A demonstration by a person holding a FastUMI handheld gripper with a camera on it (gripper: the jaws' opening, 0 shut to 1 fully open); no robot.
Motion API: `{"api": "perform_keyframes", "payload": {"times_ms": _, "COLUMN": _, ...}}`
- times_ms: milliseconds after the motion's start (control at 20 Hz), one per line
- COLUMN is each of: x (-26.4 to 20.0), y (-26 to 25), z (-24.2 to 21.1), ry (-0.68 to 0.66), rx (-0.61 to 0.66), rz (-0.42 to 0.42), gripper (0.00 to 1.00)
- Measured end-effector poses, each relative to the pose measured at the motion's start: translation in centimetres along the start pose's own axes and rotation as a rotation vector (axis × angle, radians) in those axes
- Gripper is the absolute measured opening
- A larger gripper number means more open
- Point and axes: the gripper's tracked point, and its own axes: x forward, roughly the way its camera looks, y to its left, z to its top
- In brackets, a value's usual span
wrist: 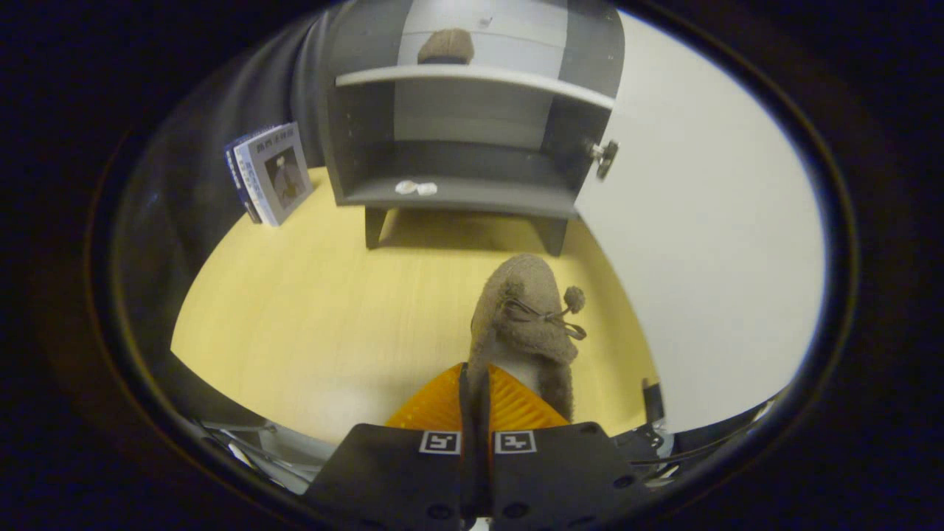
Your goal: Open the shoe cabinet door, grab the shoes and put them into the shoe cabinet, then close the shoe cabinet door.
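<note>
Hand-held gripper point(476, 402) low in the foreground, fingers pressed nearly together and pinching the rim of a brown fuzzy shoe point(525, 317). Shoe held between the fingers and reaching ahead of them, toe pointing forward, a thin lace bow and a small pom-pom point(574, 298) on its upper side. Lifted above a pale yellow wooden bench point(310, 310), which spreads out below and to the left.

Beyond the shoe, at the far side of the bench, a grey shoe cabinet point(472, 133) on short legs, front open. Lower compartment holding two small white round things point(416, 188) near its front edge. Above that, a light shelf board point(479, 77) with a second brown shoe point(445, 46) resting on it toward the back. Cabinet door point(700, 221), a large pale panel, swung wide open to the right, with a small metal hinge point(603, 156) where it meets the cabinet side.

Left of the cabinet, a few thin books point(269, 173) standing upright, leaning against the dark wall.
</note>
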Motion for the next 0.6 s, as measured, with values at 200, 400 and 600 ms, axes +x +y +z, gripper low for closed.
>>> {"api": "perform_keyframes", "payload": {"times_ms": 200, "x": -4.5, "y": -2.2, "z": 9.2, "ry": -0.141, "rx": 0.008, "rz": -0.048, "gripper": 0.03}}
{"api": "perform_keyframes", "payload": {"times_ms": 400, "x": -7.3, "y": -3.4, "z": 17.9, "ry": -0.247, "rx": 0.031, "rz": -0.058, "gripper": 0.03}}
{"api": "perform_keyframes", "payload": {"times_ms": 600, "x": -6.2, "y": -4.3, "z": 25.9, "ry": -0.310, "rx": 0.034, "rz": -0.033, "gripper": 0.02}}
